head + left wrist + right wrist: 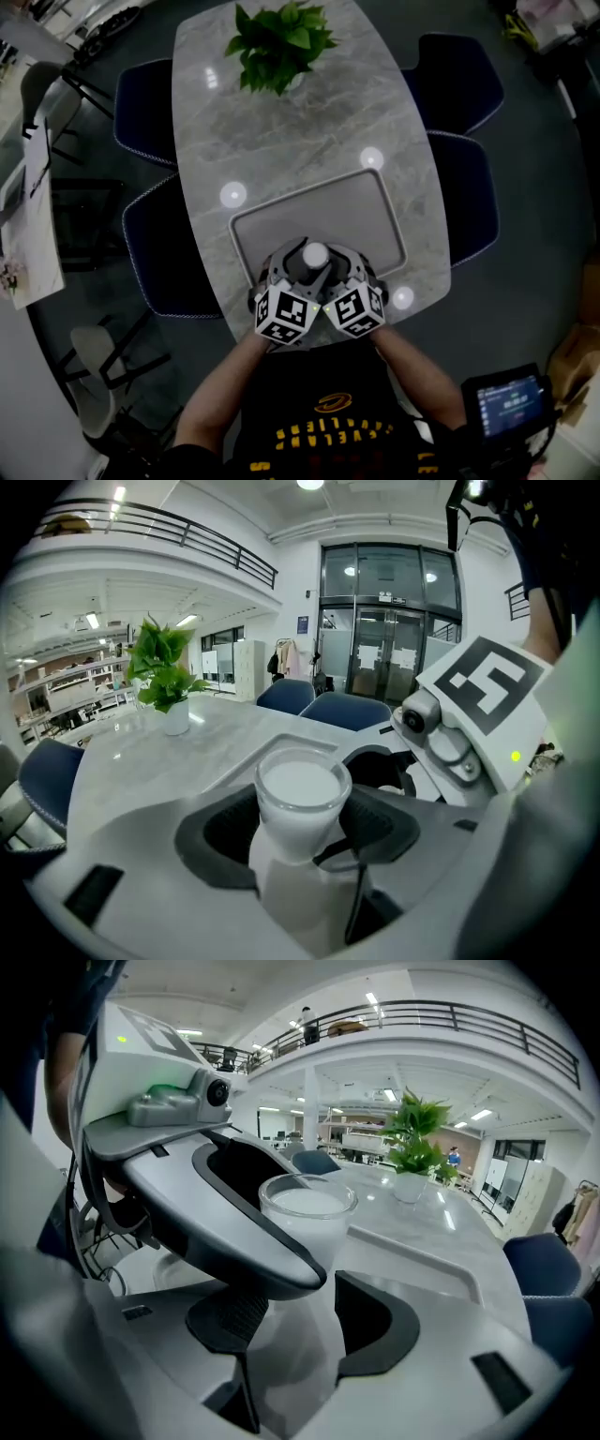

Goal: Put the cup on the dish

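A white frosted cup (314, 253) stands upright over the near part of a grey rectangular dish (375, 220) on the marble table. My left gripper (298, 261) is shut on the cup, whose rim (302, 782) rises between its dark pads. My right gripper (332, 267) sits close against the left one, angled in from the right. In the right gripper view the cup (314, 1206) is just ahead of the right gripper (305, 1326), which is open with its pads apart. One left finger (244, 1213) crosses in front of the cup there.
A potted green plant (281, 42) stands at the table's far end. Dark blue chairs (464, 84) line both long sides of the table. The near table edge lies right under the grippers. A person's forearms and dark shirt fill the bottom of the head view.
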